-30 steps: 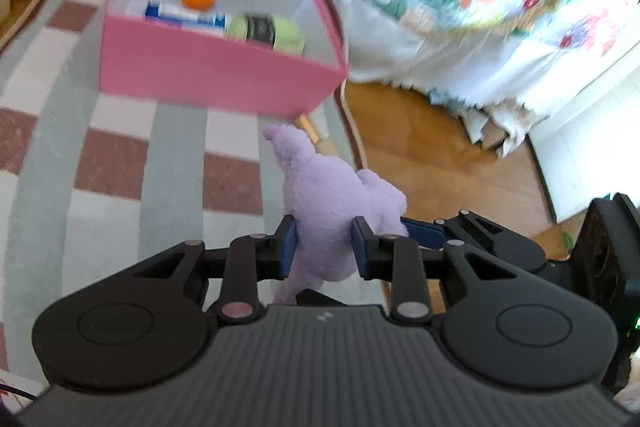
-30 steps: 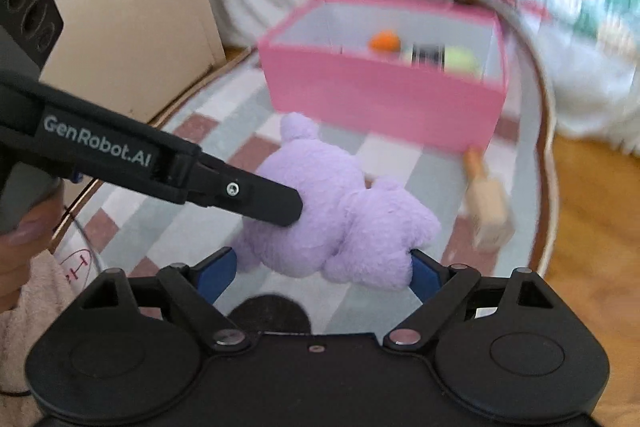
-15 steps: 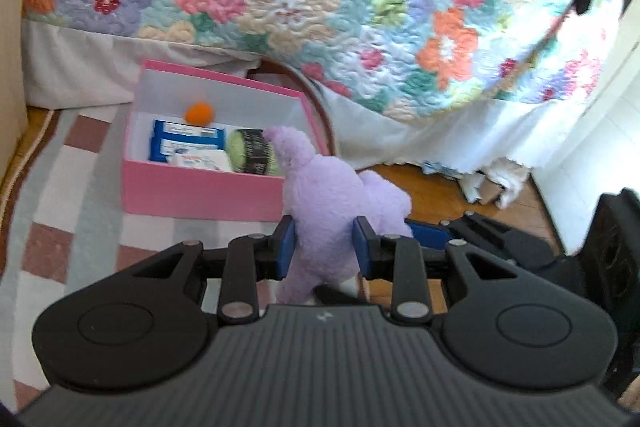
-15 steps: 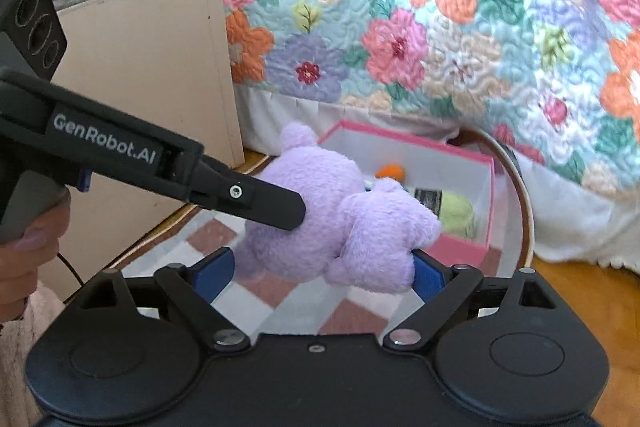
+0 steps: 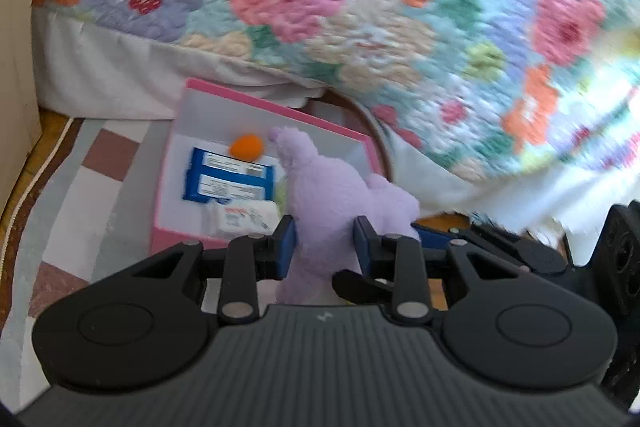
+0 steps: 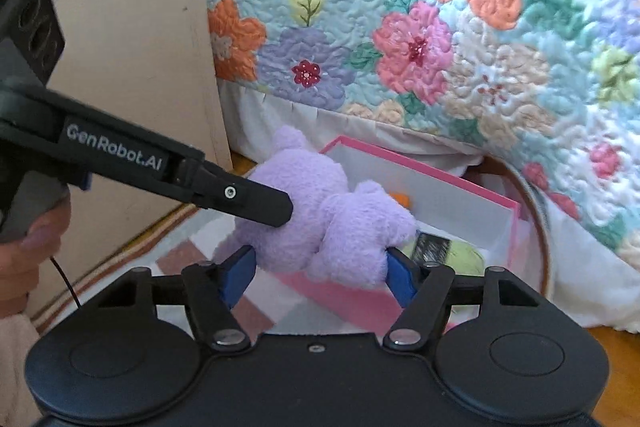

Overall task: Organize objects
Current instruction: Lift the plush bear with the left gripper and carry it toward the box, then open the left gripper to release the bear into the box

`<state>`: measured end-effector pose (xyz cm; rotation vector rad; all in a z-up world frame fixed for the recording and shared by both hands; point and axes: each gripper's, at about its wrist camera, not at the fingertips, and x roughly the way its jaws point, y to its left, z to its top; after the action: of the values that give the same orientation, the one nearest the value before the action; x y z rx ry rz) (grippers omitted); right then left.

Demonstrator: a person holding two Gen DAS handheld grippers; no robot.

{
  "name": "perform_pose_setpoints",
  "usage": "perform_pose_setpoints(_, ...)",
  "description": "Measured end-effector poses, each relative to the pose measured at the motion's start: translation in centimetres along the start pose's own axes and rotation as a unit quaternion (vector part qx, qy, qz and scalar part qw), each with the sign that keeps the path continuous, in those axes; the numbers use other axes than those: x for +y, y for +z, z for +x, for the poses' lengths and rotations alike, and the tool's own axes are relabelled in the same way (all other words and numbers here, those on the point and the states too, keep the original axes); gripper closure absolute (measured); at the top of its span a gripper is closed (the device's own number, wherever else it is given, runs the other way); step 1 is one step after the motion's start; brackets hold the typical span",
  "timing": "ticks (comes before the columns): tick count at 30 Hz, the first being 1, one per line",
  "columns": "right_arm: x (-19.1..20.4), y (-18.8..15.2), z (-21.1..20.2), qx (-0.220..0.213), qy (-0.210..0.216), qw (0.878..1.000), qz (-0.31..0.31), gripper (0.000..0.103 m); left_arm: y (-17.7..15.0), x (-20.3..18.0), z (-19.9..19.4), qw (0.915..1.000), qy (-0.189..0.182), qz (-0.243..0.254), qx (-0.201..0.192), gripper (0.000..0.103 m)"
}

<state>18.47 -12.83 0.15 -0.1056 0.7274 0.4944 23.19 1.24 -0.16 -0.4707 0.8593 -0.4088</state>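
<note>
A purple plush toy (image 5: 336, 195) hangs in the air over the near edge of an open pink box (image 5: 280, 109). My left gripper (image 5: 324, 247) is shut on its lower body. My right gripper (image 6: 320, 273) is closing, with the plush toy (image 6: 320, 223) between its blue pads, and both pads touch it. The left gripper's finger (image 6: 240, 197) presses into the toy from the left in the right wrist view. The pink box (image 6: 424, 171) holds an orange ball (image 5: 246, 146), a blue packet (image 5: 228, 181), a white packet (image 5: 248, 217) and a green tube (image 6: 460, 253).
A bed with a flowered quilt (image 5: 360, 7) and white skirt rises right behind the box. A beige panel (image 6: 132, 67) stands at the left. The box rests on a checked rug (image 5: 92, 187) with wood floor (image 6: 608, 339) beside it. A hand (image 6: 36, 239) grips the left tool.
Both grippers have lifted the plush toy off the rug and carried it to the pink box. The right gripper's pads have drawn closer together around it.
</note>
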Motion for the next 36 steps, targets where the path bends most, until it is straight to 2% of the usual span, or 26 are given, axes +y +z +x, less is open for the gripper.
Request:
perform_pose_setpoints(3, -2.2, 1.4, 2.8, 0.012, 0.024, 0.999, 0.038, 0.032, 2.0, 1.2, 2.6, 0.9997, 0.016, -0.011, 0.014, 0.073)
perform_pose_setpoints(7, -4.6, 2.2, 6.4, 0.030, 0.032, 0.997, 0.070, 0.034, 3.6, 3.1, 6.5, 0.9984, 0.022, -0.030, 0.042, 0.073)
perform_pose_setpoints(11, -6.7, 2.3, 9.5, 0.039, 0.043, 0.990, 0.126, 0.035, 4.6, 5.0, 8.9, 0.9972, 0.028, -0.053, 0.046, 0.073)
perform_pose_setpoints(20, -8.6, 1.2, 15.8, 0.071, 0.026, 0.985, 0.158, 0.036, 5.4, 6.8, 15.3, 0.9922, 0.084, -0.038, 0.084, 0.073)
perform_pose_setpoints(25, -9.8, 1.0, 18.7, 0.094, 0.026, 0.980, 0.172, 0.035, 5.3, 6.5, 17.4, 0.9895, 0.122, -0.001, 0.078, 0.072)
perform_pose_setpoints(26, -9.9, 1.0, 19.0, 0.098, 0.022, 0.979, 0.176, 0.035, 5.2, 6.2, 17.5, 0.9893, 0.129, 0.009, 0.068, 0.071)
perform_pose_setpoints(28, -10.5, 0.8, 19.8, 0.118, 0.015, 0.974, 0.193, 0.031, 4.9, 5.1, 17.4, 0.9870, 0.143, 0.043, 0.059, 0.056)
perform_pose_setpoints(29, -10.7, 0.6, 19.8, 0.121, 0.013, 0.972, 0.203, 0.031, 4.8, 4.7, 17.1, 0.9855, 0.152, 0.051, 0.055, 0.054)
perform_pose_setpoints(36, -10.5, -0.2, 14.8, 0.079, 0.019, 0.980, 0.182, 0.029, 4.3, 2.4, 14.3, 0.9807, 0.169, 0.077, 0.060, 0.050)
